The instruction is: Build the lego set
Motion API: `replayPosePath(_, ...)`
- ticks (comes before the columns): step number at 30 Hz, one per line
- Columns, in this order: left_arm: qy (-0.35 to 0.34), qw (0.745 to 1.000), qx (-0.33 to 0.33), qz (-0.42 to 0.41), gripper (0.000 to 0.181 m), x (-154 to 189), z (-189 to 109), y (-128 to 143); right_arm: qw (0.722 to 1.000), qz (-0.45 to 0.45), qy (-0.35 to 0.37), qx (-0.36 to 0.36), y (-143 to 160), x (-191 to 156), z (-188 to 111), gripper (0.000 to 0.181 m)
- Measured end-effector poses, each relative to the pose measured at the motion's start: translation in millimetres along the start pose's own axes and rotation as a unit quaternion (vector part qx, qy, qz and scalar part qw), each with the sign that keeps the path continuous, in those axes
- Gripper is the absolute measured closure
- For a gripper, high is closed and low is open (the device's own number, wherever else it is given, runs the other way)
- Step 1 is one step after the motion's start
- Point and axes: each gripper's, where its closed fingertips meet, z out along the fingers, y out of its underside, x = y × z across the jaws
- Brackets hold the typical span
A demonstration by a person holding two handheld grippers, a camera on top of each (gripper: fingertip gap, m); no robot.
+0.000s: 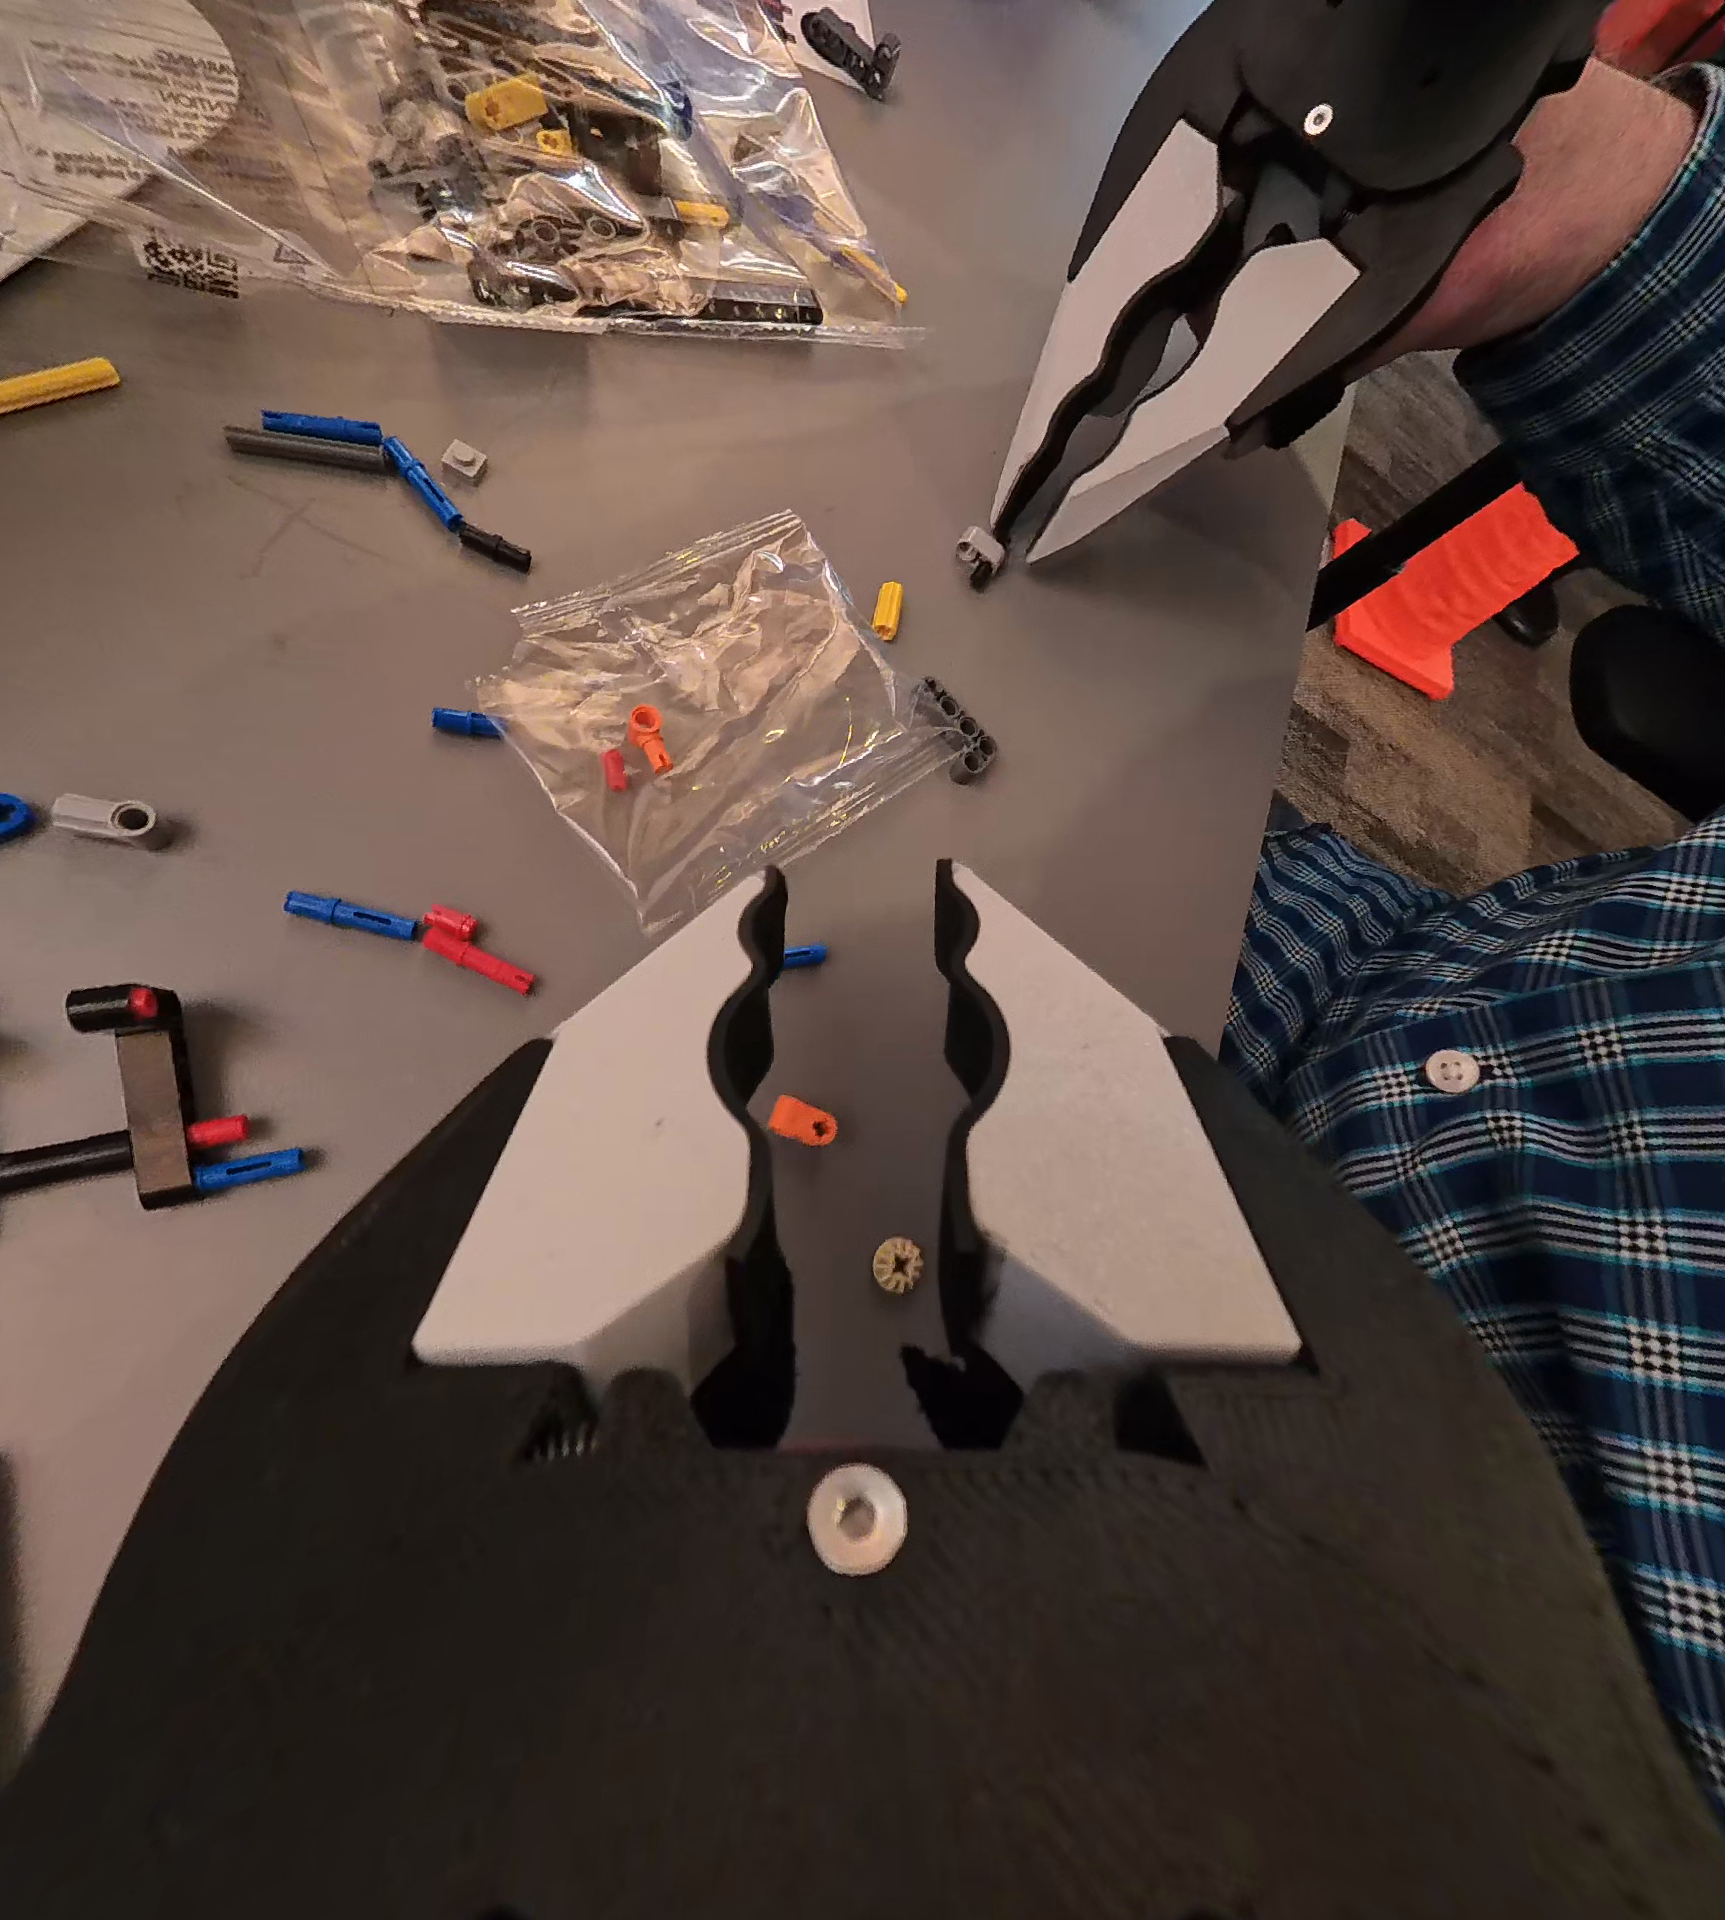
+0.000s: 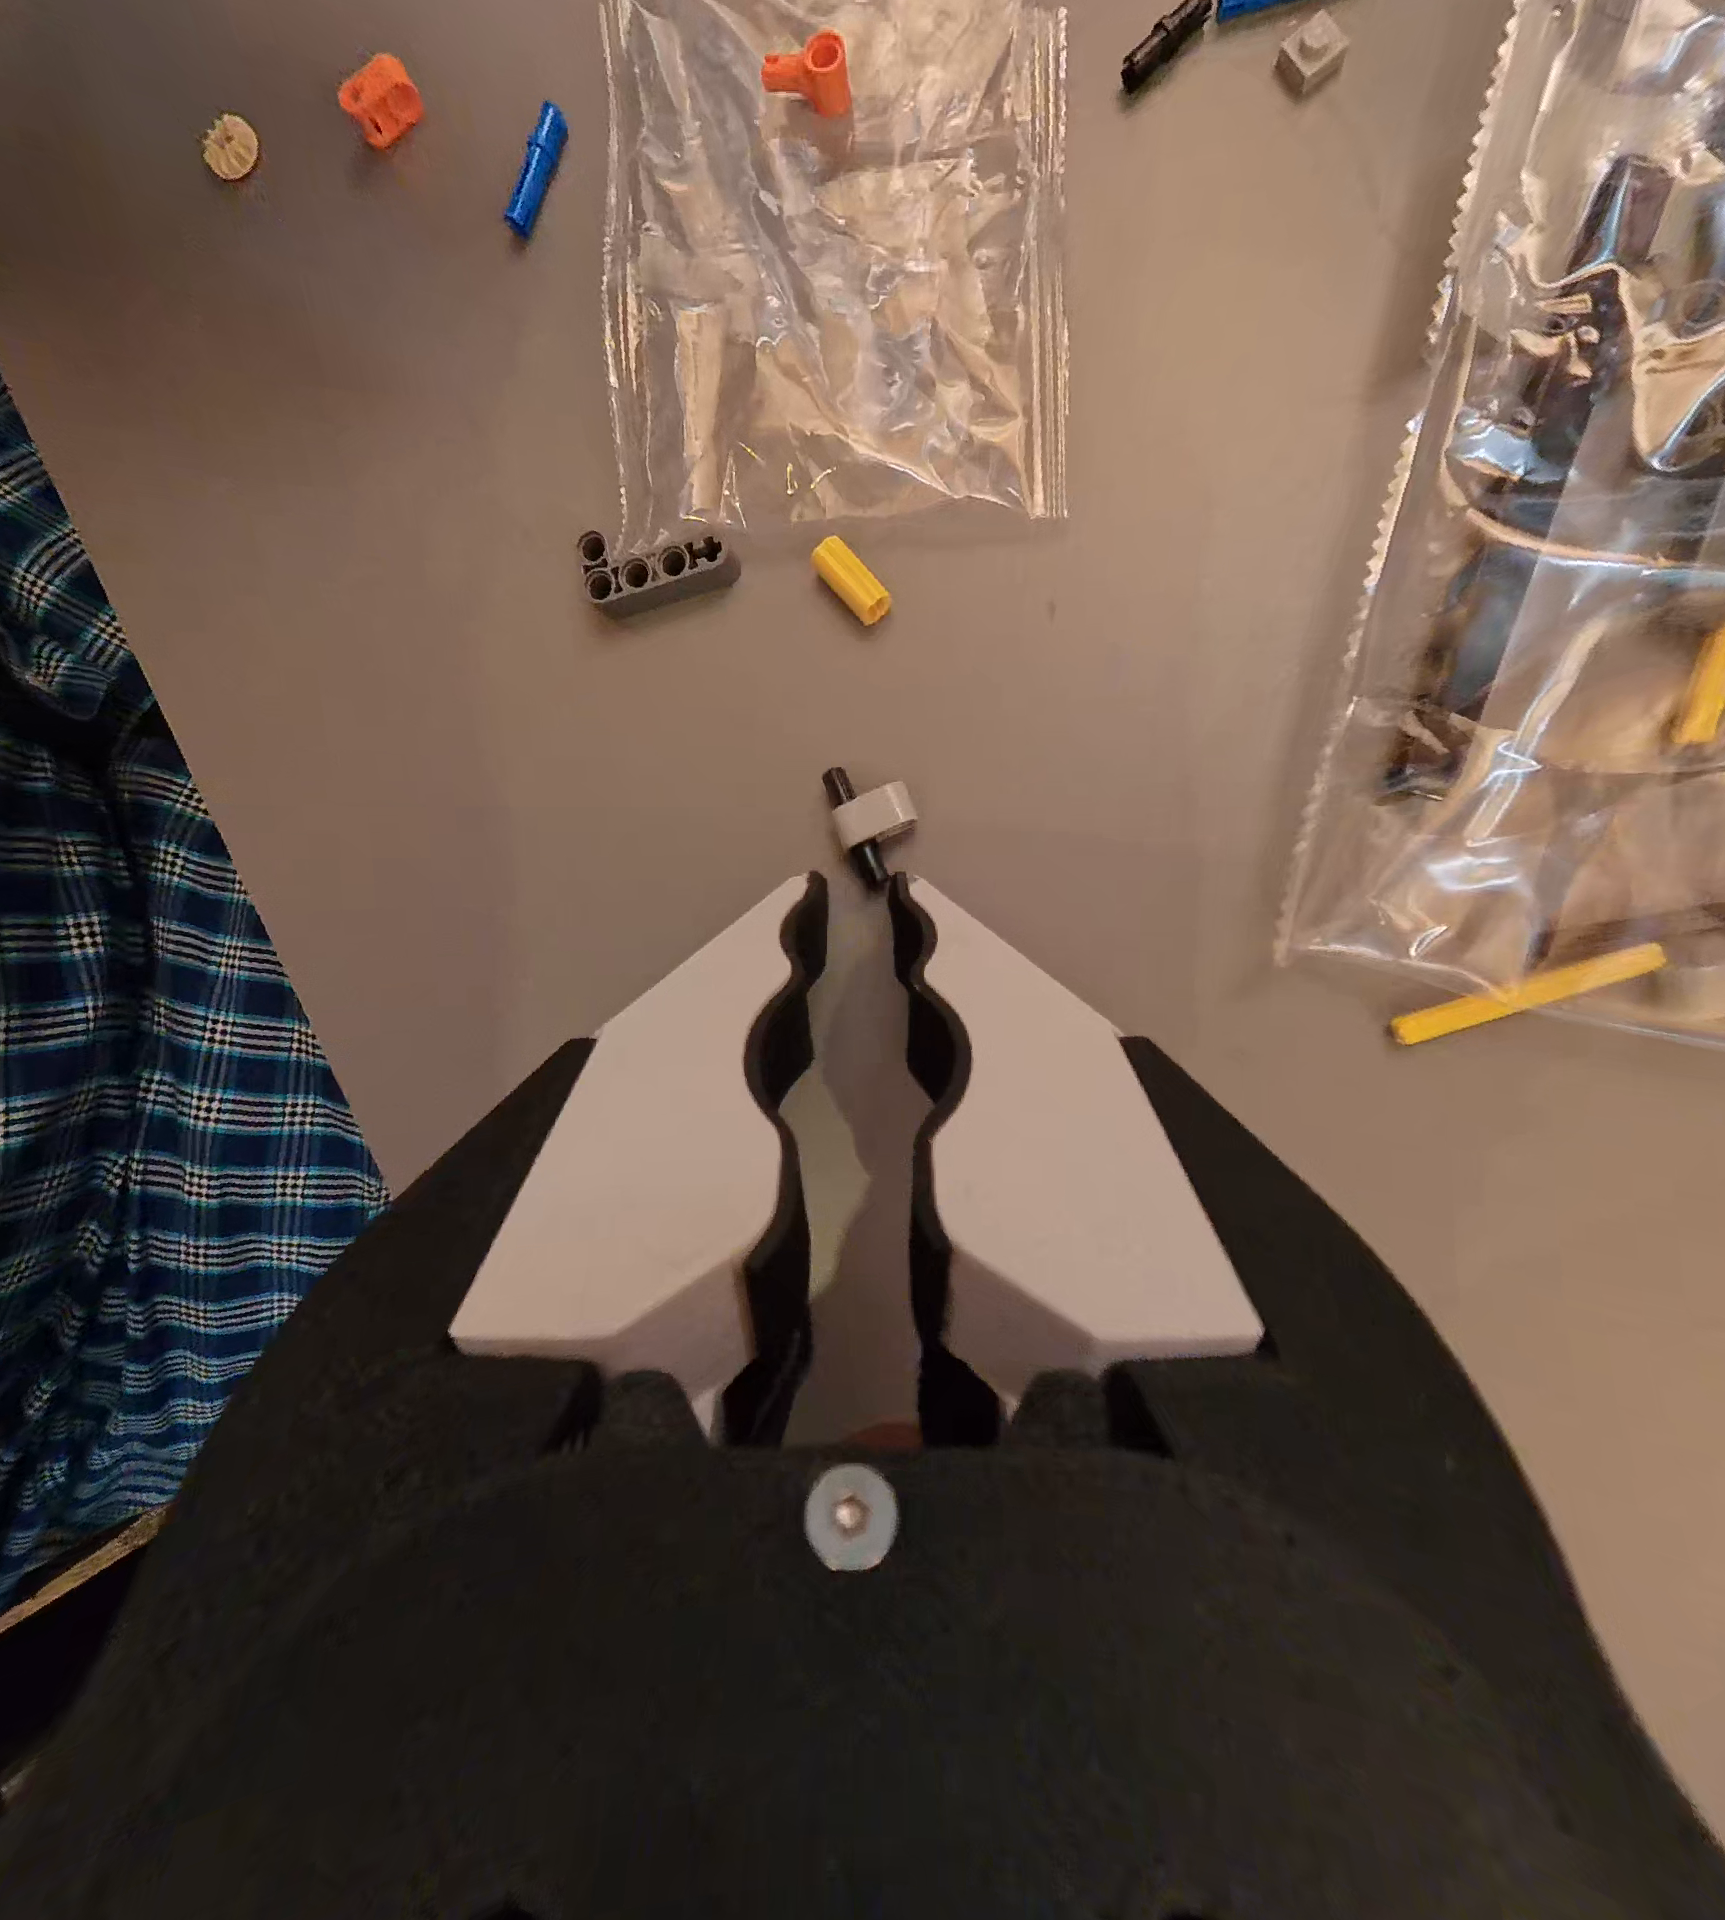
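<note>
The build looks barely begun: one small black sub-assembly (image 1: 146, 1101) sits at nine o'clock on the desk (image 1: 214, 644), while most pieces lie loose or bagged (image 1: 567, 156). The right hand-held gripper (image 2: 853, 881), fingers slightly parted, tips touch a black pin with grey connector (image 2: 866, 819). The left hand-held gripper (image 1: 858, 873) hangs open, empty, above an orange connector (image 1: 802, 1120).

Bare grey table (image 2: 318, 436) betw. right gripper (image 2: 853, 883) tips & small clear bag (image 2: 837, 281): only grey L-beam (image 2: 655, 571) & yellow connector (image 2: 850, 580) sit there. Big parts bag (image 2: 1585, 582) blocks right side. Left gripper (image 1: 858, 883) jaws apart; orange piece (image 1: 802, 1120) & tan gear (image 1: 897, 1265) on table betw. them.
</note>
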Motion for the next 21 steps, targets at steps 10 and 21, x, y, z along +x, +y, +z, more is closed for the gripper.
replayPosePath(10,-0.05,0.999,0.007,0.009,0.154,-7,-22,14,0.998,-0.06,0.015,0.03,-22,-13,-9,0.167)
replayPosePath(21,-0.06,0.998,-0.004,0.037,0.155,3,-10,19,0.993,-0.111,0.029,0.019,-47,-39,37,0.132)
